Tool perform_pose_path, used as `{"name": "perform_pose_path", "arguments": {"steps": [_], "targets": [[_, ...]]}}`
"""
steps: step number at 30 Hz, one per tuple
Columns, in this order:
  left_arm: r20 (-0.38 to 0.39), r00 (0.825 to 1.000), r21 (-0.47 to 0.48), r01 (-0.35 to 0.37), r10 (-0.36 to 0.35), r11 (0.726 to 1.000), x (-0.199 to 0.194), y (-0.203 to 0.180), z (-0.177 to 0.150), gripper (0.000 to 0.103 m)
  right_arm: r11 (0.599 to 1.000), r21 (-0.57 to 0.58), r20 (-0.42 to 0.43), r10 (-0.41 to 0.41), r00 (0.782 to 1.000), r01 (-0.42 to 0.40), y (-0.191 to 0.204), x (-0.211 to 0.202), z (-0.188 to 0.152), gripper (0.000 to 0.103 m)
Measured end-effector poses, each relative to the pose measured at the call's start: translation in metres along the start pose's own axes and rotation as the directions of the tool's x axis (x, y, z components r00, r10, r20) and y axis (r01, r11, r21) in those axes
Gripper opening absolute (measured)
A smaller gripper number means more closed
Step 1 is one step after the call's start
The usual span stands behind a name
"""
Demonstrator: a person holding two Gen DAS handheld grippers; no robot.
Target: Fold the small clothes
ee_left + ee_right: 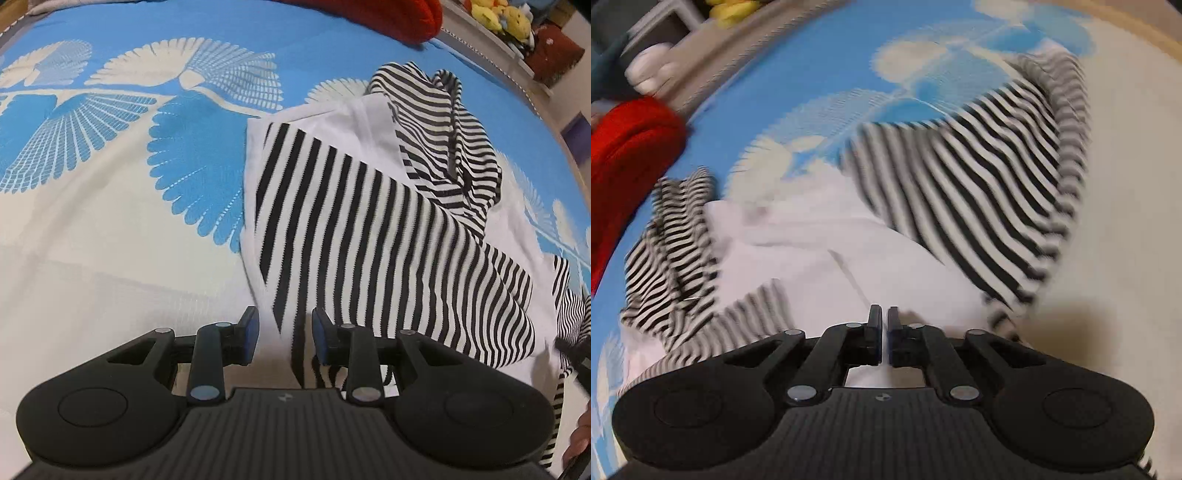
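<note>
Striped black-and-white knit garment with white panel (354,229) lies on blue-and-cream bedspread (110,221), ahead of both grippers. Left gripper (284,334) fingers apart, straddling its edge; right gripper (884,325) fingers together, nothing visibly held. Risk: loose fabric slips, fold skews.
</note>
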State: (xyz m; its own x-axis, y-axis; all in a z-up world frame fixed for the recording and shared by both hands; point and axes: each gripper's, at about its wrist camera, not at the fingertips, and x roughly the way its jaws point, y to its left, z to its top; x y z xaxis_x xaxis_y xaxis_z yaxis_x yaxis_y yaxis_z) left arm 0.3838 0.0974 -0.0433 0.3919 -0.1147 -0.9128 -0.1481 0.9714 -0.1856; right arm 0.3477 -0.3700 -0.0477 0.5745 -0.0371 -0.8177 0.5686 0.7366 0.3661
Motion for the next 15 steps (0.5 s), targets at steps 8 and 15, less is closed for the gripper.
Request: {"name": "perform_pose_path", "arguments": {"steps": [8, 15], "targets": [[-0.079, 0.997, 0.047, 0.022, -0.019, 0.999, 0.016, -0.009, -0.011, 0.033, 0.988, -0.033, -0.246, 0.141, 0.959, -0.154, 0.009, 0.039, 0.005, 0.024], [-0.080, 0.997, 0.104, 0.021, -0.012, 0.994, 0.014, -0.020, -0.014, 0.035, 0.977, -0.143, -0.134, 0.139, 0.981, -0.158, 0.015, 0.018, 0.028, 0.032]]}}
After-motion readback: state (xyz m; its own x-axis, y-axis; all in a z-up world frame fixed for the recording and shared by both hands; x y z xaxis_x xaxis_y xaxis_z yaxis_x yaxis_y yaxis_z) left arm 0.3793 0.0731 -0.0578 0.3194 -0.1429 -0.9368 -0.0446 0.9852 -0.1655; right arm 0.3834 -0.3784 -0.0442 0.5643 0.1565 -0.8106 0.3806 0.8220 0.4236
